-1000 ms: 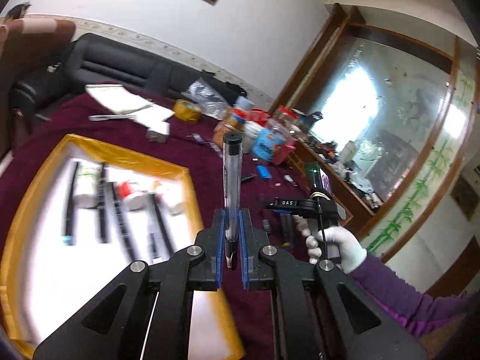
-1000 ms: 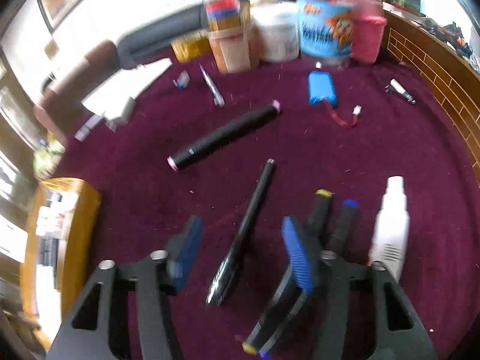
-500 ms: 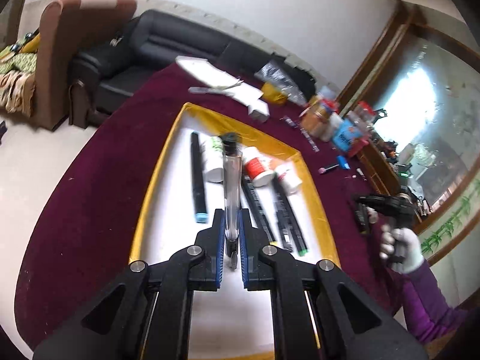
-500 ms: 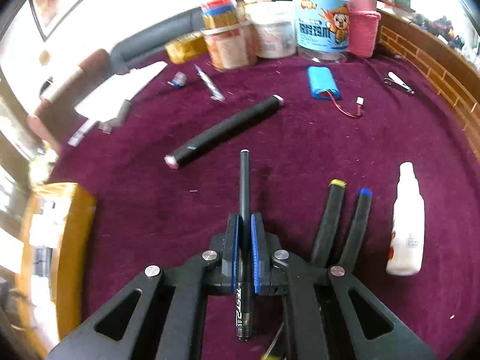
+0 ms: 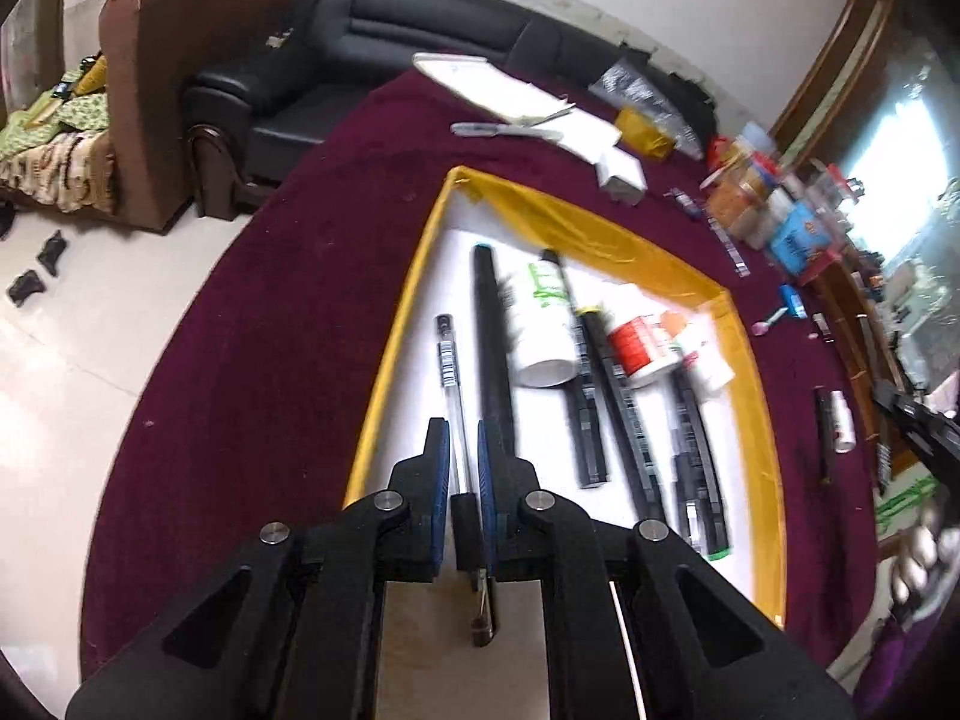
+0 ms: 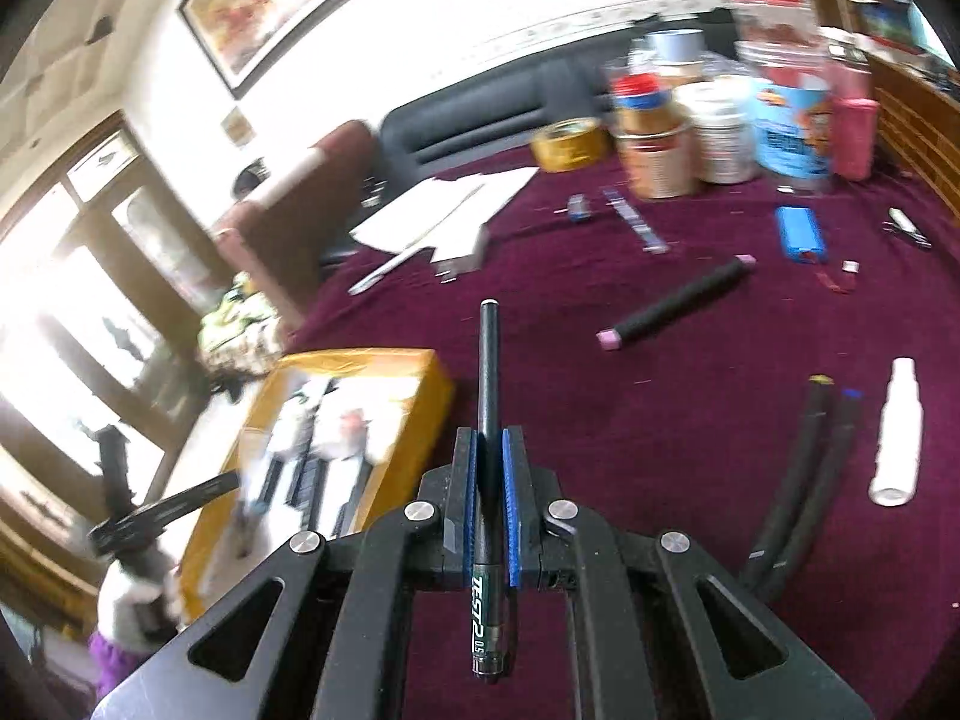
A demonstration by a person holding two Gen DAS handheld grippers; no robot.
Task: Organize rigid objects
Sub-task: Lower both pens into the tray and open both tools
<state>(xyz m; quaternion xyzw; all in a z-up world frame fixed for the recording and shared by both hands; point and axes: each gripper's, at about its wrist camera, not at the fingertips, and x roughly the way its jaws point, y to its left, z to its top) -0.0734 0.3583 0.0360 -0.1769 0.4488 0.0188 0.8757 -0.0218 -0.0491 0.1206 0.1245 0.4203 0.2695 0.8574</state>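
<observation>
Once my left tool [image 5: 462,450] had parted its pads slightly, the clear pen [image 5: 453,396] lay released on the tray [image 5: 390,360] floor, leftmost in the row beside the black marker [image 5: 492,354]; half a second before, it was clamped above the tray. My right tool [image 6: 487,468] held the black pen [image 6: 487,420] clamped and had lifted it off the worktop [image 6: 600,420] toward the tray. Judged remaining: two markers [image 6: 804,468], a bottle [image 6: 897,432], and one marker [image 6: 678,306].
</observation>
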